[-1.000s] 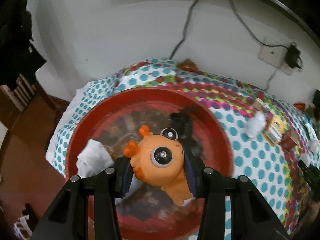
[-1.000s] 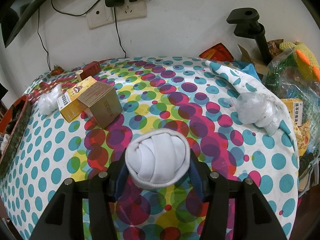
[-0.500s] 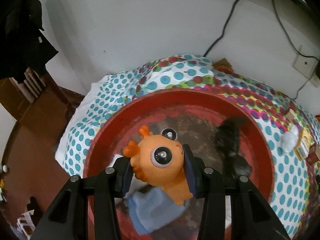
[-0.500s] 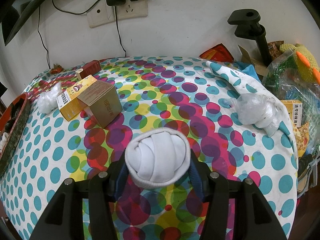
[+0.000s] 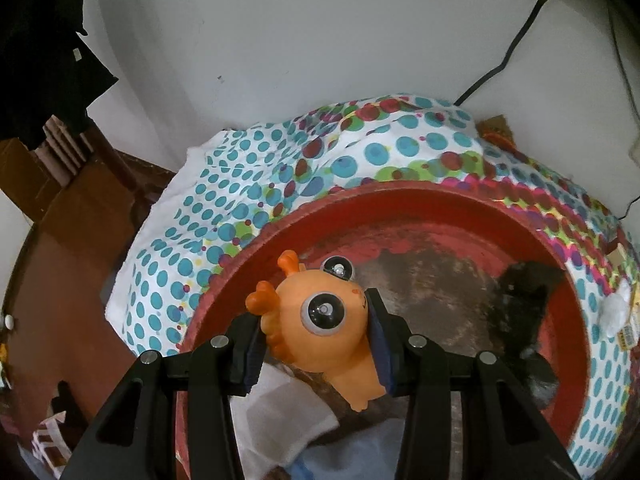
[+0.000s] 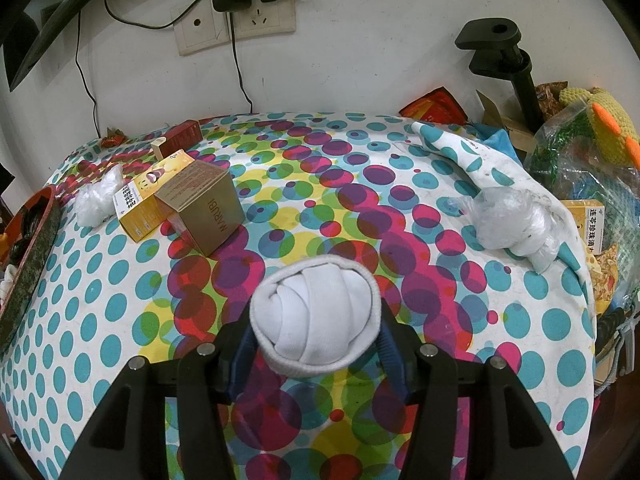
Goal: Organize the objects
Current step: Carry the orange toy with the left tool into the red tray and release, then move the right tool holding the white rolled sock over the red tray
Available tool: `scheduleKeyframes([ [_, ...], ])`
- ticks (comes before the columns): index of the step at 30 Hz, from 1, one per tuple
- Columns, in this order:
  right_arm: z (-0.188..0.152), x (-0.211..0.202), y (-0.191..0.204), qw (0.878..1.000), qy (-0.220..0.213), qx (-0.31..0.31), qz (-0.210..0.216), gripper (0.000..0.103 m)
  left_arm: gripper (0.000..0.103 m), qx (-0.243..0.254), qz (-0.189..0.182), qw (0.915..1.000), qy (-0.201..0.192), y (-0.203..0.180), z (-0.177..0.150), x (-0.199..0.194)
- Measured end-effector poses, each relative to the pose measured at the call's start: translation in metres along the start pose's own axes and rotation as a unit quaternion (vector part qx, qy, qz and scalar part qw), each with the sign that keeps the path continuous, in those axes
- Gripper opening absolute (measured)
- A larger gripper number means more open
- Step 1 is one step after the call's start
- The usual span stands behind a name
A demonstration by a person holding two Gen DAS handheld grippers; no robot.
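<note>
My left gripper (image 5: 316,330) is shut on an orange big-eyed toy (image 5: 320,320), held over the near left part of a round red tray (image 5: 432,204). Inside the tray lie a black bundle (image 5: 520,304), a white cloth (image 5: 280,420) and a bluish cloth (image 5: 352,452) under the fingers. In the right wrist view my right gripper (image 6: 316,334) is shut on a rolled white sock (image 6: 316,316), held above the dotted tablecloth (image 6: 360,184). The red tray's edge (image 6: 32,248) shows at that view's far left.
A brown carton (image 6: 204,208), a yellow box (image 6: 144,204), a dark red box (image 6: 182,136) and a white plastic wad (image 6: 98,196) sit at back left. Another plastic wad (image 6: 512,224), a black clamp stand (image 6: 504,64) and bagged clutter (image 6: 584,168) crowd the right. Wall sockets (image 6: 236,20) with cables hang behind.
The left gripper with the orange toy has moved left and lower over the tray, so the black bundle now lies far right. The right gripper and sock have not moved.
</note>
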State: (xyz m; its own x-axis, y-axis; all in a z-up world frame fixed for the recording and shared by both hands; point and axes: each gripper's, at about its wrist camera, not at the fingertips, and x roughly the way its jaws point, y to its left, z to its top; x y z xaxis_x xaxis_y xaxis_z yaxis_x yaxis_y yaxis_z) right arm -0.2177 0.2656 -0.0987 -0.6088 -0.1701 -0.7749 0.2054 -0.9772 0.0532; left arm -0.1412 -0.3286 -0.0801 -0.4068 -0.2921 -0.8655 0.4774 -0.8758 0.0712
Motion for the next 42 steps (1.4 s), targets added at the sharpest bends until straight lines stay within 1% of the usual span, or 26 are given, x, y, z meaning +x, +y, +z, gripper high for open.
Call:
scheduleKeyframes([
  [8,0.001,0.0,0.001,1.0,0.0,0.0,0.0,0.056,0.042,0.004,0.015,0.9999,0.005,0.004,-0.001,0.017],
  [19,0.001,0.0,0.001,1.0,0.001,-0.002,-0.002,0.056,0.047,0.009,0.022,0.9997,-0.006,0.005,0.0,0.015],
  [20,0.001,0.0,0.002,1.0,0.001,-0.002,-0.002,0.056,0.049,0.011,0.026,0.9995,-0.01,0.005,0.001,0.014],
  [22,0.001,0.0,0.002,1.0,0.001,-0.003,-0.004,0.056,0.052,0.013,0.039,0.9989,-0.021,0.005,0.001,0.01],
  [23,0.001,0.001,0.002,1.0,0.001,-0.004,-0.005,0.056,0.06,0.014,0.039,0.9989,-0.024,0.006,0.001,0.008],
  [24,0.001,0.001,0.002,1.0,0.001,-0.005,-0.006,0.056,0.066,0.014,0.033,0.9991,-0.024,0.007,0.001,0.007],
  [28,0.002,0.001,0.004,1.0,0.002,-0.007,-0.008,0.056,0.067,0.016,0.024,0.9991,-0.03,0.008,-0.003,-0.003],
  [32,0.001,0.001,0.004,1.0,0.002,-0.009,-0.01,0.056,0.068,0.023,0.02,0.9985,-0.045,0.006,-0.013,-0.02],
  [37,0.001,0.002,0.004,1.0,0.003,-0.012,-0.013,0.056,0.078,0.019,0.006,0.9974,-0.069,0.005,-0.035,-0.05],
  [38,0.001,0.002,0.004,1.0,0.003,-0.013,-0.013,0.056,0.081,0.017,0.004,0.997,-0.075,0.006,-0.041,-0.056],
  [39,0.001,0.002,0.004,1.0,0.003,-0.014,-0.014,0.056,0.082,0.016,0.005,0.9967,-0.079,0.006,-0.045,-0.061],
  [40,0.001,0.002,0.004,1.0,0.003,-0.014,-0.014,0.056,0.082,0.015,0.016,0.9959,-0.088,0.007,-0.052,-0.068],
  [41,0.001,0.003,0.005,1.0,0.004,-0.016,-0.015,0.056,0.084,0.016,0.018,0.9953,-0.094,0.008,-0.056,-0.071],
  [42,0.001,0.002,0.004,1.0,0.004,-0.018,-0.017,0.056,0.088,0.019,0.02,0.9945,-0.101,0.008,-0.062,-0.077],
])
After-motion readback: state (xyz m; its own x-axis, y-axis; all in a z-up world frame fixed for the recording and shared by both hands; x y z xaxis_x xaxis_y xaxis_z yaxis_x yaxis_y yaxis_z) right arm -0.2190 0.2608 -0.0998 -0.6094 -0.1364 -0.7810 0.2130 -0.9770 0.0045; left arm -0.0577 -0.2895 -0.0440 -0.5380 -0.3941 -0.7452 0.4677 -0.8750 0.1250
